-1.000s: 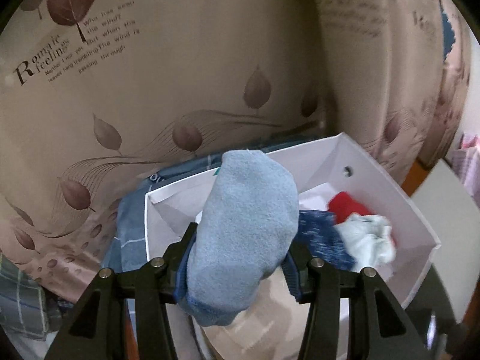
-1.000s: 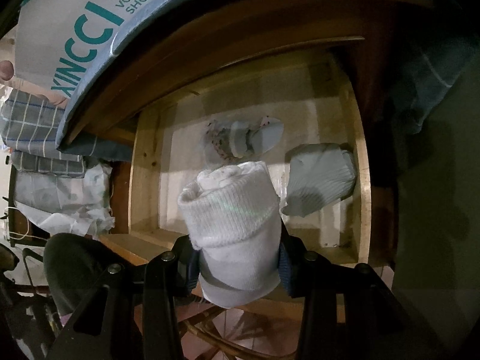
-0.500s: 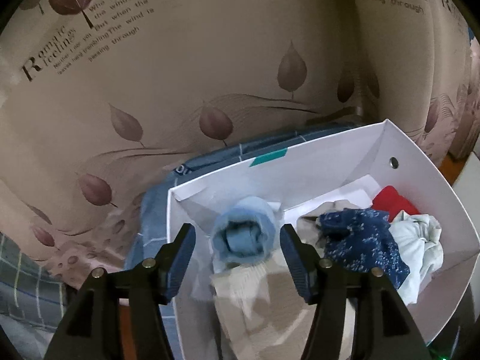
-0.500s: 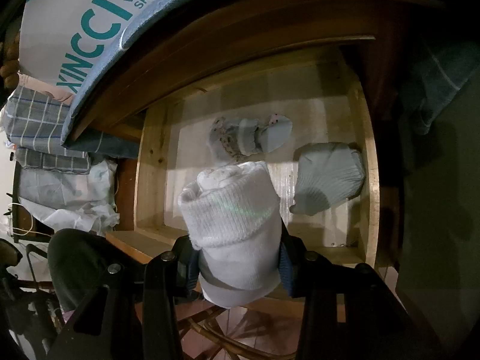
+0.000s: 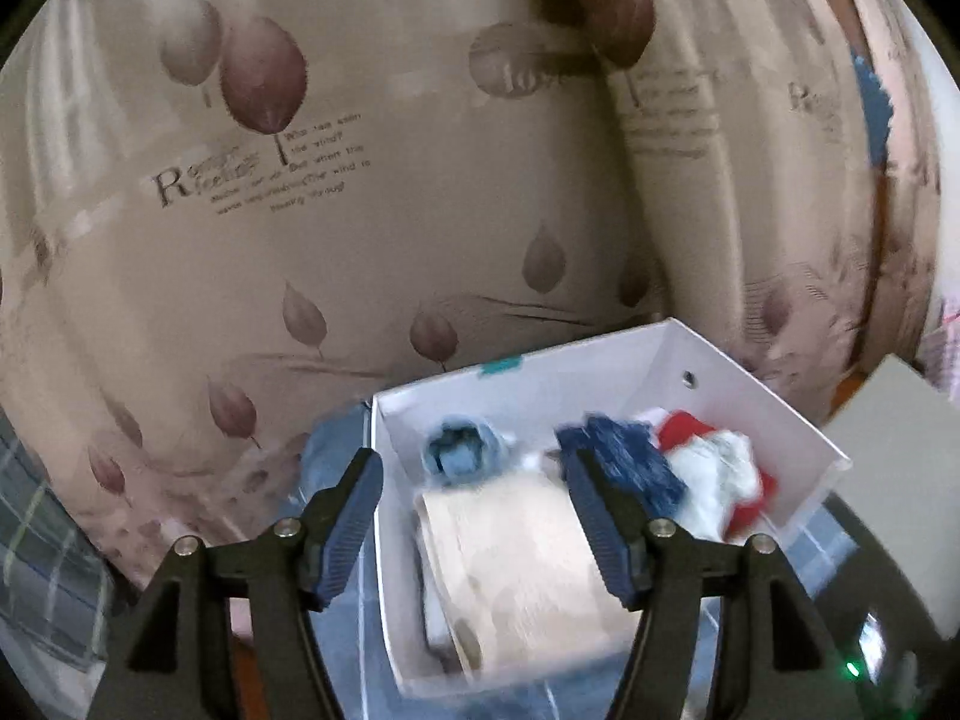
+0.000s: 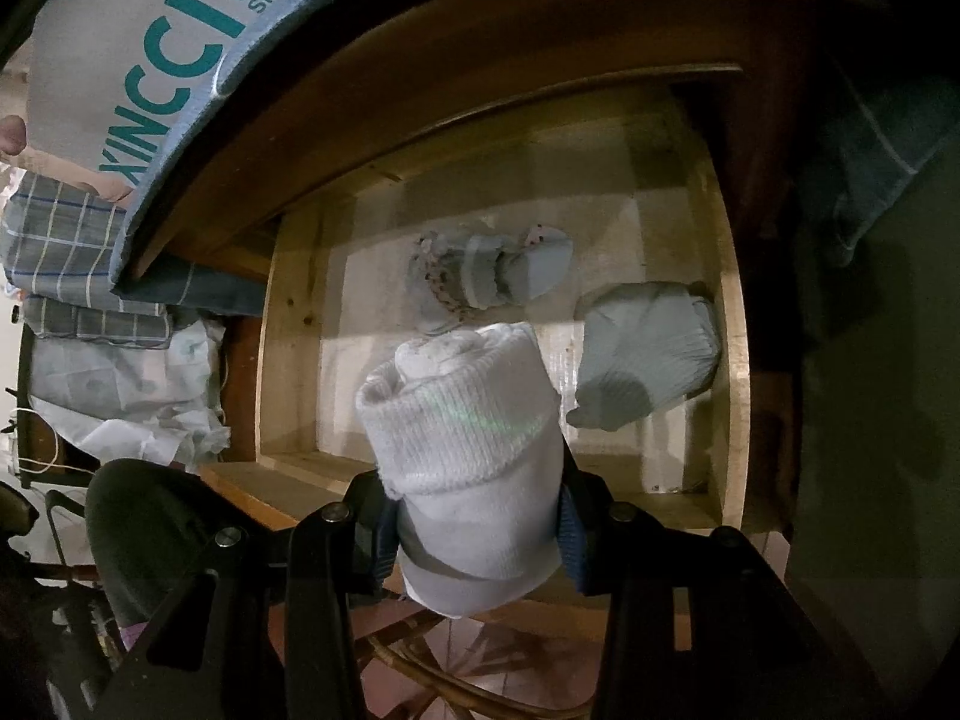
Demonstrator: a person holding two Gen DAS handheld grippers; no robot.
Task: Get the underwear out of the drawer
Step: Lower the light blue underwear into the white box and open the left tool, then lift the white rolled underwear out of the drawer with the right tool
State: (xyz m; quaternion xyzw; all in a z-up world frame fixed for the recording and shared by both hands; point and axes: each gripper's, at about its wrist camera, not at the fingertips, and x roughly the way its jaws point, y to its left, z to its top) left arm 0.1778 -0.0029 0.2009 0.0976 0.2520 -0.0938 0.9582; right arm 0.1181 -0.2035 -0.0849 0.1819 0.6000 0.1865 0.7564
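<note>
Left wrist view: blurred all over.
Left gripper: I have it empty, jaws spread wide and just been opening, nothing between the pads; it sits above the near wall of the white box.
Light blue roll: lies in the box's far left corner, clear of my fingers.
Beige folded cloth: fills the near part of the box.
Navy patterned piece: beside the beige cloth, toward the right.
White piece: bunched on a red piece at the box's right end.
Backdrop: leaf-print curtain right behind the box.

Right wrist view: dim but sharp.
Right gripper: I'm clamped on a white rolled underwear bundle, pads pressing both sides, ribbed end sticking up past the fingertips.
Drawer: pulled open below the bundle, pale wood.
Spotted grey piece: lying mid-drawer toward the back.
Grey folded piece: against the drawer's right wall.
Shoe box lid: printed VOGUE SHOES, on the top above the drawer, upper left.
Checked fabric: stacked at far left.
</note>
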